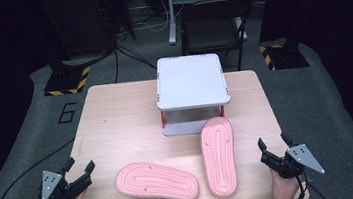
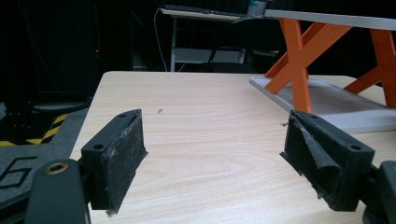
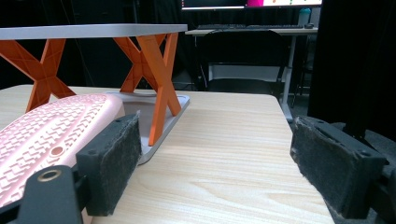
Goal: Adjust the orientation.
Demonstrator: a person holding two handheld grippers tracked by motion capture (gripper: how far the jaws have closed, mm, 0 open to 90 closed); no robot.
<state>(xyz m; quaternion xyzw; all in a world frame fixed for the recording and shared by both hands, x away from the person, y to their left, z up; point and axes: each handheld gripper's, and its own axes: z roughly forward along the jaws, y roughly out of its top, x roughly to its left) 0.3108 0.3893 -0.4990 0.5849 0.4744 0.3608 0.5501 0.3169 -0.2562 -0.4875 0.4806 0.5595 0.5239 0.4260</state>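
Note:
Two pink slippers lie sole-up on the wooden table (image 1: 116,121). One slipper (image 1: 156,182) lies crosswise near the front edge. The other slipper (image 1: 218,155) (image 3: 44,135) points away from me, its far end close to the shelf's base. A small two-level shelf (image 1: 191,81) with a grey top and orange X-shaped legs (image 2: 299,56) (image 3: 154,70) stands at the back middle. My left gripper (image 1: 81,171) (image 2: 212,154) hovers open over the front left corner, nothing between its jaws. My right gripper (image 1: 271,150) (image 3: 215,161) is open at the front right edge, just right of the upright slipper.
A black chair (image 1: 214,25) and a metal desk frame (image 1: 172,9) stand behind the table. Yellow-and-black striped stand bases (image 1: 67,82) sit on the grey floor at both back corners. Cables run across the floor at left.

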